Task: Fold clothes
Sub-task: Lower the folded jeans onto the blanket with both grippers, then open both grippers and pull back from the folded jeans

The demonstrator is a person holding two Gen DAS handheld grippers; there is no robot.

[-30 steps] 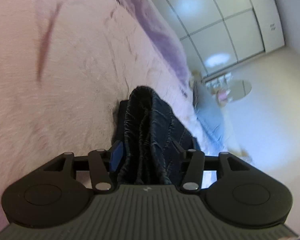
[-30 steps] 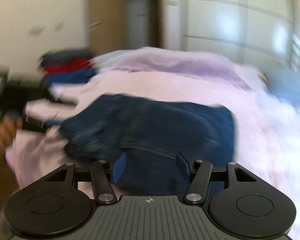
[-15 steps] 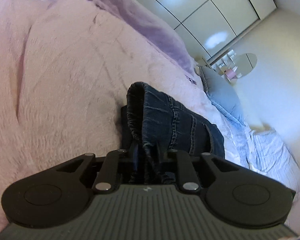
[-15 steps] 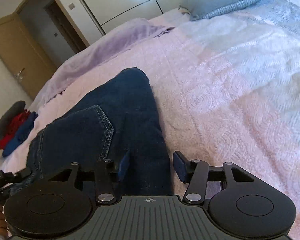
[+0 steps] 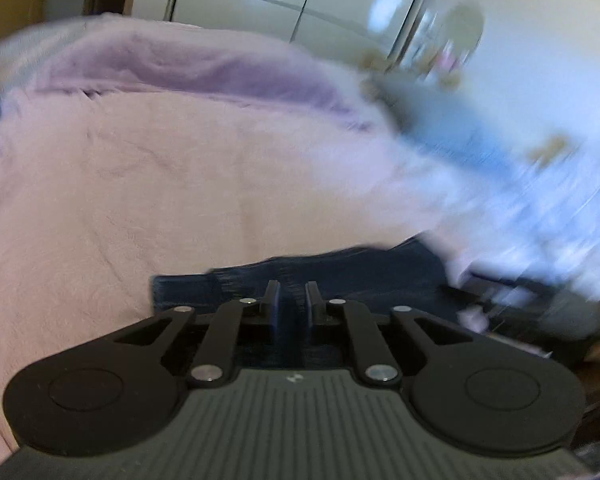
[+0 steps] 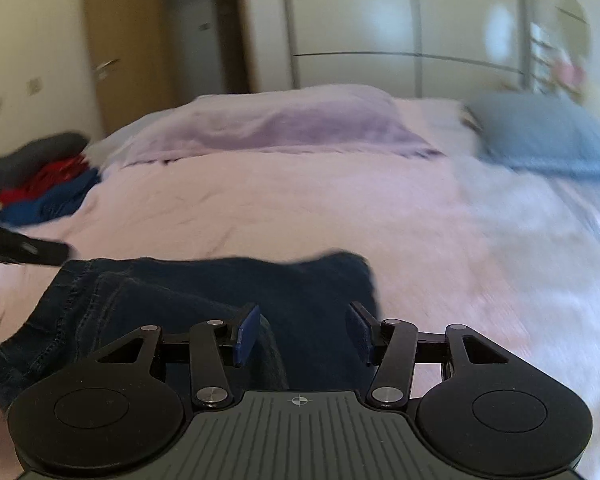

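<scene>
Dark blue jeans (image 6: pixel 204 292) lie folded on the pink bedspread (image 6: pixel 300 208), near its front edge. My right gripper (image 6: pixel 304 332) hovers open just above the jeans' right part, fingers wide apart with nothing between them. In the left wrist view the jeans (image 5: pixel 360 272) stretch across under my left gripper (image 5: pixel 292 300), whose fingers stand close together with a fold of denim pinched between them. The left gripper shows as a black blurred bar (image 6: pixel 24 250) at the jeans' left end. The right tool appears blurred at the right (image 5: pixel 520 304).
A pile of grey, red and blue clothes (image 6: pixel 40 176) sits at the bed's left edge. A lavender blanket (image 6: pixel 284 124) lies across the far side and a blue pillow (image 6: pixel 540 136) at the far right. White wardrobe doors (image 6: pixel 400 28) and a wooden door stand behind.
The left gripper went from open around the bunched jeans to shut on them. Both views have swung and the jeans now lie lower and flatter. The right gripper has stayed open.
</scene>
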